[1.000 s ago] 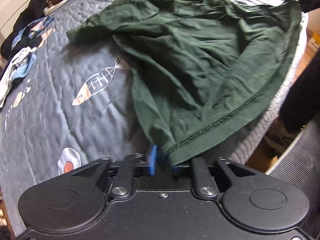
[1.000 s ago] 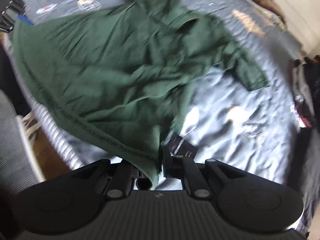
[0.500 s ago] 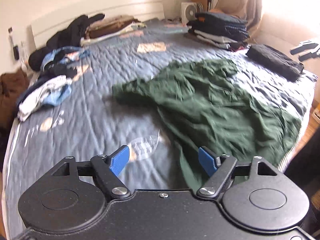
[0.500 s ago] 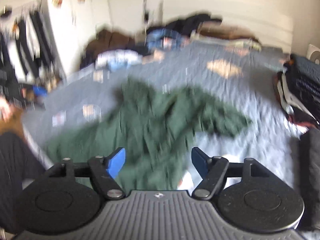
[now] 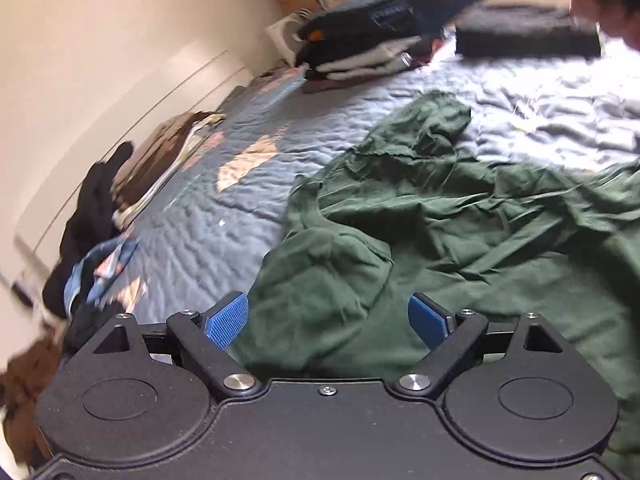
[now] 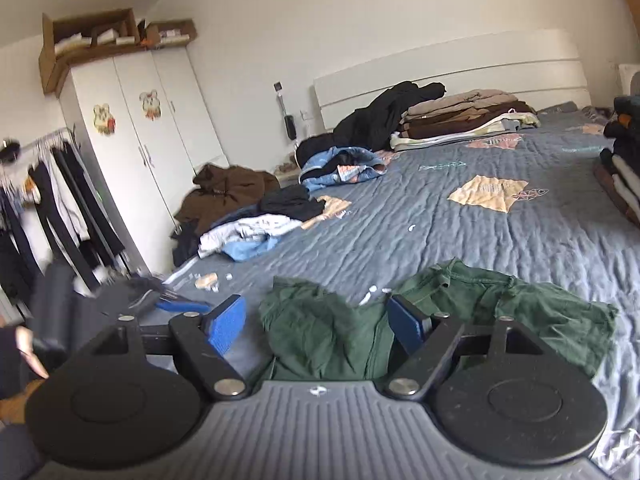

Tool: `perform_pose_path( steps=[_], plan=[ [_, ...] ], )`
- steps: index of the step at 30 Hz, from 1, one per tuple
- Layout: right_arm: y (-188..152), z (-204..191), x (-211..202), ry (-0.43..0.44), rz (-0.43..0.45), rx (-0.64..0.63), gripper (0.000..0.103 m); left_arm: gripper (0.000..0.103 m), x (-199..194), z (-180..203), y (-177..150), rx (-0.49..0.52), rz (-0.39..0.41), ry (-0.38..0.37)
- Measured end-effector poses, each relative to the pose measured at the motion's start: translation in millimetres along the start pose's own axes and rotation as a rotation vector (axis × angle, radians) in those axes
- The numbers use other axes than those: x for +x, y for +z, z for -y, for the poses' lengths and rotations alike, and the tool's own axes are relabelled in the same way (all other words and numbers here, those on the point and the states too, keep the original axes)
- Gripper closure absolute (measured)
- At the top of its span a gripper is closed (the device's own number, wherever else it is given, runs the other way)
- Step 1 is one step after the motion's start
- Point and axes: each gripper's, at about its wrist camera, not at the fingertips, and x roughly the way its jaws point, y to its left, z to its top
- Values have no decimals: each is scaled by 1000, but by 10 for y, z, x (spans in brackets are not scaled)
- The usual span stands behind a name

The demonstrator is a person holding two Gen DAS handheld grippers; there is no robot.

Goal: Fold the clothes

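In the left wrist view, the left tongs [image 5: 327,320] are opening wider, nothing clamped; the green shirt [image 5: 460,216] lies crumpled on the bed [image 5: 224,216], under the blue pads [image 5: 226,320]. In the right wrist view, the right tongs [image 6: 318,326] are opening too, empty; the shirt [image 6: 500,300] lies just beyond them, near the bed's [image 6: 460,232] edge.

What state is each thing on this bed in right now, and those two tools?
Green shirt: crumpled, unfolded, loose on the bed.
Left gripper: jaws opening, gripping nothing.
Right gripper: jaws opening, gripping nothing.
Brown stack: folded, by the headboard.
Dark stack: folded.
Blue clothes: heaped, unfolded.
Wardrobe: doors closed.
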Motion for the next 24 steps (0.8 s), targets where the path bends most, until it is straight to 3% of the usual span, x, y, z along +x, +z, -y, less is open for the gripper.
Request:
perform_pose_path(
  steps=[8,16,19,20,22,24],
  plan=[
    [-36,300,23,18,-17,47,21,16,776,-7,319,112,-26,-85],
    [-164,613,107,-38,-83,101,20,17,1134,456,85,407,-44,-98],
    [-220,664,126,-40,-105,93,20,19,1154,502,-27,464,-30,-47],
    [-239,685,129,-46,-111,90,20,23,1185,447,-6,447,-40,-41],
    [-266,717,127,-55,-118,95,20,61,1247,334,34,411,-60,-32],
    [-278,743,126,-63,-122,100,20,76,1293,188,85,366,-66,-34]
  ],
)
